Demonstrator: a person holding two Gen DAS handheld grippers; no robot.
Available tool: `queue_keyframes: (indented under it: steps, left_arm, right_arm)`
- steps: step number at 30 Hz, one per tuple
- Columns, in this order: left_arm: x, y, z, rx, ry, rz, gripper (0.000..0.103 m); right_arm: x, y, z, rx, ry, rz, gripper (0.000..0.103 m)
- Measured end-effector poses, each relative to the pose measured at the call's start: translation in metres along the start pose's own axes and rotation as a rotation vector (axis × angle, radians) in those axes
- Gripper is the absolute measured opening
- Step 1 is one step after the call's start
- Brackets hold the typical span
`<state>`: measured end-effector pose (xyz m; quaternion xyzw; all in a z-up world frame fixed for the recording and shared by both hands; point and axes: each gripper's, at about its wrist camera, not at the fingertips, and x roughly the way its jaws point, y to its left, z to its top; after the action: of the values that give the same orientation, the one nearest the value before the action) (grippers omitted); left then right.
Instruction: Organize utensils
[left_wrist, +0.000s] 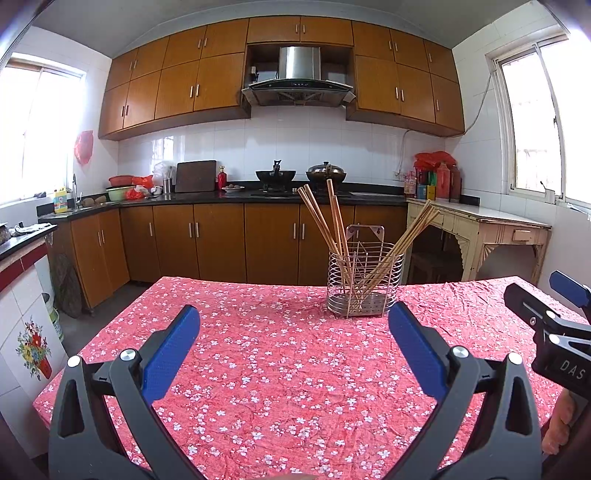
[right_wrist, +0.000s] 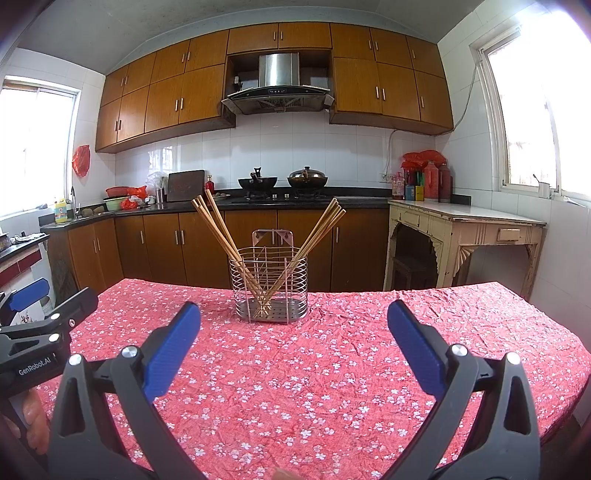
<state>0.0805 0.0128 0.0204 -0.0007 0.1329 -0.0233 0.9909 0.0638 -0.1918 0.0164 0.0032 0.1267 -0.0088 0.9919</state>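
Two printed marks show: "DAS" on right gripper (left_wrist: 567, 291), "GenRobot.AI" on left gripper (right_wrist: 35, 295).

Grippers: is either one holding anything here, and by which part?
Nothing is held. The left gripper and right gripper are both open above the tablecloth; the chopsticks stand in the rack.

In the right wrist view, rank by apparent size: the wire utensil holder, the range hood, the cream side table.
1. Cream side table, largest.
2. Range hood and wire utensil holder look alike; the holder is nearer, so unranked.
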Motion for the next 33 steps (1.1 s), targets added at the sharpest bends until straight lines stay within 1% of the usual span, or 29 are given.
queue_keyframes:
  steps: [33]
  left_arm:
    - [0.0008,-0.0066,-0.0061,-0.004,0.001,-0.005,0.101]
  right_arm:
    - [-0.0012,-0.0015,0.0015,0.003,0.000,0.002,0.099]
